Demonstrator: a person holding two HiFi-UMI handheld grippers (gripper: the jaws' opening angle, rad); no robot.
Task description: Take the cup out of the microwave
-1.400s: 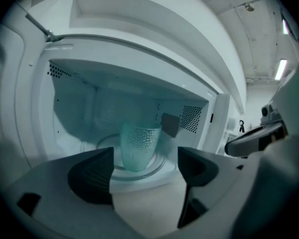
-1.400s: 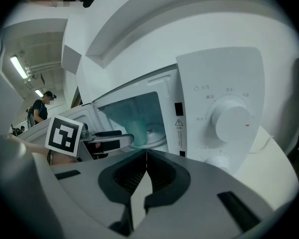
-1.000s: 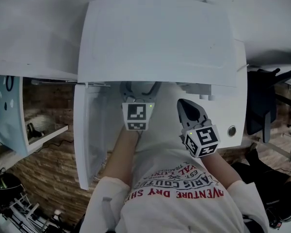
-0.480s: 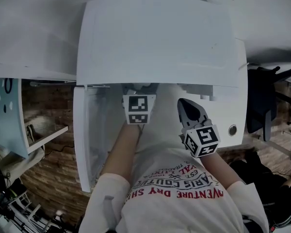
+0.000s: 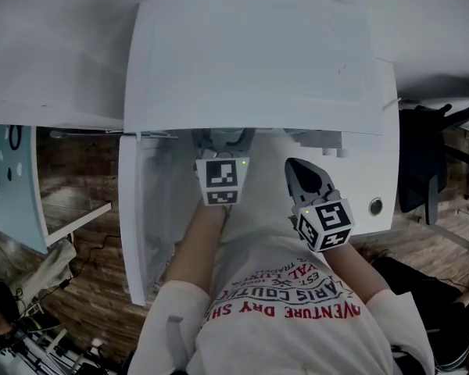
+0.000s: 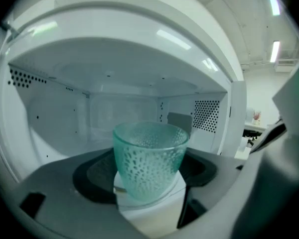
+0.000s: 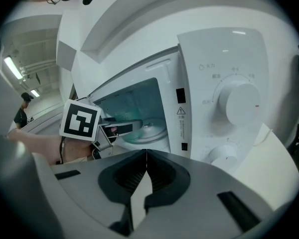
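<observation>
A teal dimpled glass cup [image 6: 149,158] stands upright on the floor of the open white microwave [image 5: 250,61]. My left gripper [image 6: 149,183] reaches into the cavity. Its jaws are closing, one on each side of the cup, and I see no pad pressing on the glass. From the head view only its marker cube [image 5: 221,182] and rear show below the microwave's top. My right gripper [image 5: 303,180] hangs in front of the control panel, shut and empty, with its jaws meeting [image 7: 146,156]. In the right gripper view the left gripper [image 7: 120,129] points into the lit cavity.
The microwave door [image 5: 144,217] is swung open to the left. Two dials [image 7: 237,103] sit on the panel at the right. A light blue cabinet door [image 5: 12,178] stands open further left. A dark chair [image 5: 418,170] is at the right.
Both grippers stay where they were. Only the head view has shifted slightly.
</observation>
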